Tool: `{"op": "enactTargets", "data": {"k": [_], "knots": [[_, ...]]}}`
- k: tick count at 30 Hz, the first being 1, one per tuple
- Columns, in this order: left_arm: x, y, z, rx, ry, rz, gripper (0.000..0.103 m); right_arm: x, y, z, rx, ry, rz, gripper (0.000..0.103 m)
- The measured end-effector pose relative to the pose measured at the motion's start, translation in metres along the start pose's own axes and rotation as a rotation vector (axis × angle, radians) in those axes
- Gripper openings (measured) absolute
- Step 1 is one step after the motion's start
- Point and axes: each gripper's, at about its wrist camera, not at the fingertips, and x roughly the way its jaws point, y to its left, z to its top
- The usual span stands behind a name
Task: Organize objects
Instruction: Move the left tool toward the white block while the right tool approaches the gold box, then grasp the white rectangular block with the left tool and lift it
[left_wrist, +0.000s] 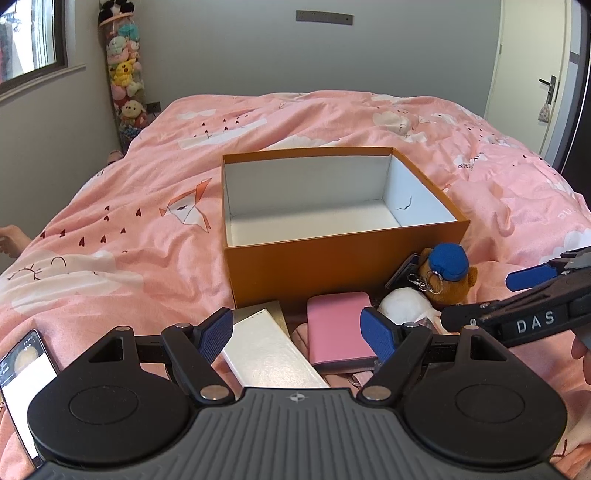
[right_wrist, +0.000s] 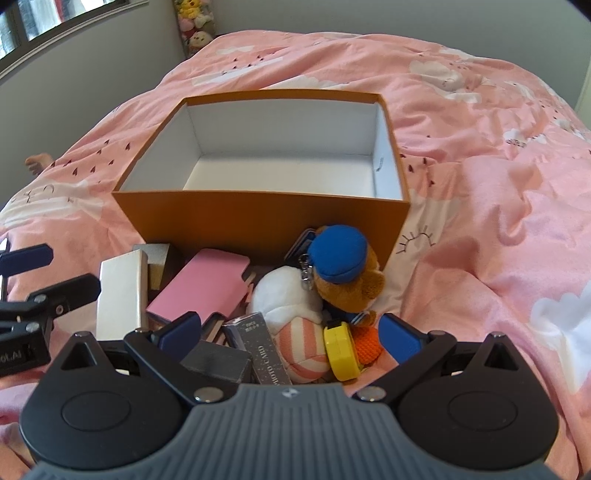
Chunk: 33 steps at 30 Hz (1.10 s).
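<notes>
Both the left gripper (left_wrist: 297, 334) and right gripper (right_wrist: 290, 330) hang wide open and empty over the lower-centre clutter, probably so either can lift pieces into the bare orange box (left_wrist: 343, 258).

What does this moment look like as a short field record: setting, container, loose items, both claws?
setting: bed with pink duvet
container: orange box, open, nothing inside
loose items: piled against the box's near wall: pink case, white box, bear plush with blue cap, yellow tape measure
left claw: open, holding nothing
right claw: open, above pile
</notes>
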Motion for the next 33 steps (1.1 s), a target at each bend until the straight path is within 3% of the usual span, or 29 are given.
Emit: {"op": "enactTargets", "data": {"k": [10, 19, 23, 33], "knots": [[0.023, 0.032, 0.010, -0.118, 0.091, -0.031, 0.085, 0.016, 0.011, 0.021, -0.075, 0.016, 0.070, 0.101], [0.049, 0.060, 0.011, -0.222, 0.223, -0.075, 0.075, 0.046, 0.018, 0.043, -0.085, 0.063, 0.157, 0.086], [0.060, 0.067, 0.004, -0.292, 0.292, -0.083, 0.075, 0.064, 0.023, 0.049, -0.088, 0.110, 0.197, 0.073], [0.087, 0.069, -0.014, -0.388, 0.424, -0.088, 0.075, 0.093, 0.025, 0.047, -0.086, 0.169, 0.244, 0.073]]}}
